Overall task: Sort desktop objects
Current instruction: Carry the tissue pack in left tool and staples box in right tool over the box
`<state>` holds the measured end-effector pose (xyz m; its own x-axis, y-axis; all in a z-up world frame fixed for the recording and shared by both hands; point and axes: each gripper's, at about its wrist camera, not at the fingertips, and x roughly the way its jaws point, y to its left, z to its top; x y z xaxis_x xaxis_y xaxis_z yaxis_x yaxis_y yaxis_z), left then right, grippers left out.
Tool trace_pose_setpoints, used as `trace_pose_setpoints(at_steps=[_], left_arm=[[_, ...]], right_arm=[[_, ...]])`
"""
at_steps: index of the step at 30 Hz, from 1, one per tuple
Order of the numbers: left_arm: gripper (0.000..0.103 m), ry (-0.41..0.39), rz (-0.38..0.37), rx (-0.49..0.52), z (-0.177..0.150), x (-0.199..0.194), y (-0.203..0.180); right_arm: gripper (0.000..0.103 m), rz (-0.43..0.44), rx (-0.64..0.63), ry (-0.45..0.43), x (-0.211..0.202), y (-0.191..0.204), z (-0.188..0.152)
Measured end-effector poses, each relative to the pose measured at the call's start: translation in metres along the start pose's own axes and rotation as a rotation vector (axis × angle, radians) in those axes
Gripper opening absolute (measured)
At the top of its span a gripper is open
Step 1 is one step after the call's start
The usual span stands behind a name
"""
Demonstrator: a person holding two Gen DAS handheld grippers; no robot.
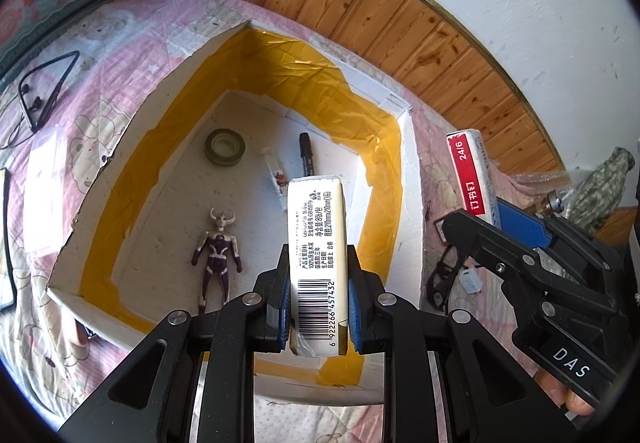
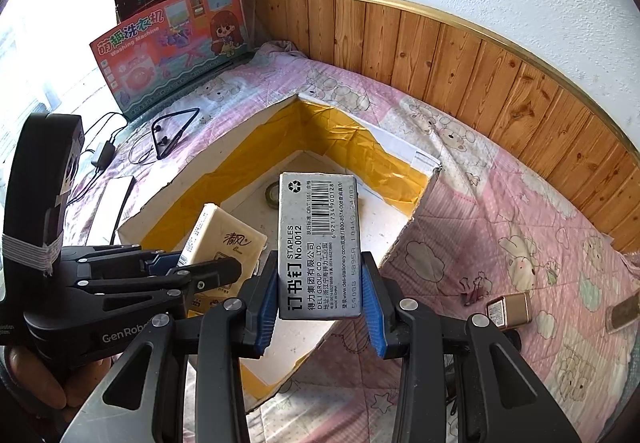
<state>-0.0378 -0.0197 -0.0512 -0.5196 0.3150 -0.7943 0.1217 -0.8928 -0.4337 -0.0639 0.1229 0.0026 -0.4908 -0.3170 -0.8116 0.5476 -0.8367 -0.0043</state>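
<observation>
While both hands hover at the near edge of the box (image 1: 408, 179), each one carries a load. Left gripper (image 1: 319, 307) is pinching the tissue pack (image 1: 316, 243) by its narrow sides, barcode end nearest the camera, and the pack stands out over the open interior. Right gripper (image 2: 320, 301) clamps the staple box (image 2: 318, 243) across its width, blue pads (image 2: 370, 303) flat on both long edges; from the left wrist view it sits to the right, over the box's right wall.

Down on the floor of the box lie a tape roll (image 1: 225, 147) at the far left, a black marker (image 1: 307, 155) and a small tube (image 1: 276, 173) in the middle, and a toy figure (image 1: 218, 255) nearer in. So the drop zone wants choosing: the bare patch right of the marker looks the safest landing for the pack, I'd say.

Best handling, as I judge it: bring each item low over the floor before letting go, so nothing bounces onto the figure. Release one at a time, the pack first since it is already inside the rim. The two grippers sit close together, so keep them from knocking.
</observation>
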Motion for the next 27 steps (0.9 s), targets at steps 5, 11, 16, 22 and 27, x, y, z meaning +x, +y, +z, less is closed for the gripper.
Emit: trace_pose_setpoints(at_steps=[5,11,16,22,27], left_arm=[[0.023,0.013,0.002,-0.002,0.001,0.006,0.0],[0.023,0.019,0.007,-0.003,0.002,0.01,0.001],[0.023,0.028,0.013,-0.005,0.002,0.014,0.002],[0.023,0.04,0.018,-0.001,0.001,0.018,0.001],[0.023,0.052,0.024,0.005,0.0,0.022,0.0]], right_arm=[[0.039,-0.01,-0.018,0.017,0.01,-0.001,0.008],[0.039,-0.024,-0.048,0.037,0.022,0.0,0.015],[0.039,-0.03,-0.062,0.055,0.033,0.001,0.019],[0.039,-0.045,-0.081,0.076,0.045,-0.001,0.024],[0.039,-0.055,-0.095,0.091,0.052,-0.002,0.028]])
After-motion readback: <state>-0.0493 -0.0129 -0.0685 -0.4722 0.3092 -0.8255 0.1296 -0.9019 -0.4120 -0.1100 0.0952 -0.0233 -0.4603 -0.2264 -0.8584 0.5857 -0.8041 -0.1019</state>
